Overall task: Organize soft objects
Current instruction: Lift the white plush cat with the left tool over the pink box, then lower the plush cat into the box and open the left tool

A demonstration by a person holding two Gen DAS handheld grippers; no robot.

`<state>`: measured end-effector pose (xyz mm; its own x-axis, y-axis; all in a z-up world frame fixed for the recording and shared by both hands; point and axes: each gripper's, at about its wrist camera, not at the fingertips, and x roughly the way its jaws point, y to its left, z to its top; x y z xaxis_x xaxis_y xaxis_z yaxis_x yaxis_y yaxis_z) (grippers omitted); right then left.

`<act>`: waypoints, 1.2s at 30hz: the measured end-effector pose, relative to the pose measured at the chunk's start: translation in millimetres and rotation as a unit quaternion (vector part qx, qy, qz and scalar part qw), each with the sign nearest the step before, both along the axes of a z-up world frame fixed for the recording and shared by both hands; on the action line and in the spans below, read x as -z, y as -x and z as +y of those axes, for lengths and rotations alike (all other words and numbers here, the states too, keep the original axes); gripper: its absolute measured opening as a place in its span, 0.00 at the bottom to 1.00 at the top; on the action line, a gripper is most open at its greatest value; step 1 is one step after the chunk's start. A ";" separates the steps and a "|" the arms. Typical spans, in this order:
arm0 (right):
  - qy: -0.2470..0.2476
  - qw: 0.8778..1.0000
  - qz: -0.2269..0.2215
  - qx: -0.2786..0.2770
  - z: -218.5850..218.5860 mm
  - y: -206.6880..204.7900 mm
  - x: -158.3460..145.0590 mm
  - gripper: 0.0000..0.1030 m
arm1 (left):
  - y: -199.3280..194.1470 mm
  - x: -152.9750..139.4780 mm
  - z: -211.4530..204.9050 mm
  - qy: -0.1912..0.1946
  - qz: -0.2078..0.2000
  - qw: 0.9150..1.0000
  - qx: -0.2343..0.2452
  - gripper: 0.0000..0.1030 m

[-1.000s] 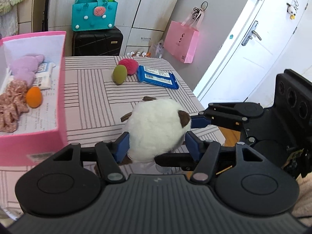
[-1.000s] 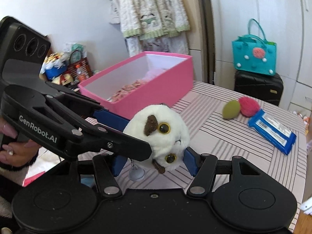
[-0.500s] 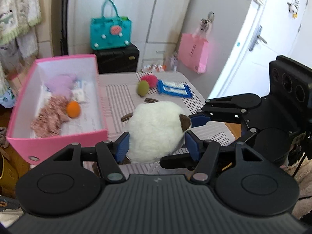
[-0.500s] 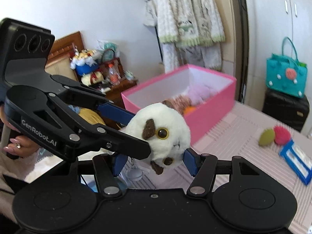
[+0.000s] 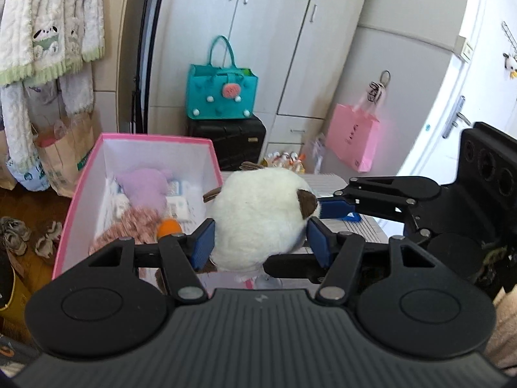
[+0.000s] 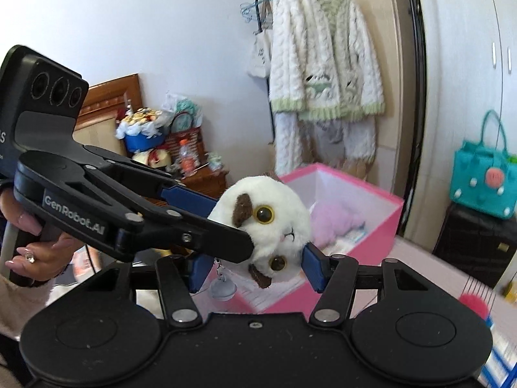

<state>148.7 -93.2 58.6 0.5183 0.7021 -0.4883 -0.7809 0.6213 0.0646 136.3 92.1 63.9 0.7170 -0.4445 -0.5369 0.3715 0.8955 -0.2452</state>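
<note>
A round white plush cat head (image 5: 258, 216) with brown ears and yellow eyes (image 6: 268, 226) is held in the air between both grippers. My left gripper (image 5: 260, 242) is shut on it from my side; my right gripper (image 6: 255, 265) is shut on it too, crossing from the right. A small bell (image 6: 222, 287) hangs under the plush. The open pink box (image 5: 80, 200) lies just ahead and to the left, holding a purple plush (image 5: 145, 187), a pinkish knitted piece (image 5: 129, 229) and an orange ball (image 5: 168, 228).
The striped table (image 6: 436, 271) lies beyond the box, with a pink pompom (image 6: 473, 304) at its right. A teal bag (image 5: 219, 97) sits on a black suitcase (image 5: 226, 139). A pink bag (image 5: 352, 139) hangs on the cupboard. Fleece clothes (image 6: 323, 74) hang behind.
Both grippers have lifted the plush up off the table and carried it left toward the pink box, which is now directly ahead. The grip on the plush has not changed.
</note>
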 end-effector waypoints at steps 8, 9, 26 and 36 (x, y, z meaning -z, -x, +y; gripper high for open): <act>0.020 0.998 -0.063 0.014 22.0 -33.0 -0.8 0.61 | -53.2 2.0 12.6 0.001 0.008 1.000 -0.012 0.58; 0.030 0.996 -0.079 0.012 26.1 -38.2 -1.0 0.61 | -60.8 2.7 14.7 0.000 0.012 1.000 -0.011 0.58; 0.127 0.990 -0.068 -0.009 62.1 -138.5 14.5 0.58 | -188.7 62.4 55.4 0.104 0.182 0.977 -0.037 0.58; 0.150 0.988 -0.027 0.011 75.7 -181.5 36.7 0.57 | -215.4 82.6 57.4 0.111 0.210 0.970 -0.052 0.56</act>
<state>330.2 -17.5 21.9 0.5620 0.5187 -0.6442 -0.7645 0.6230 -0.1653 351.8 149.4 -18.7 0.5037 -0.5194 -0.6903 0.1079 0.8307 -0.5462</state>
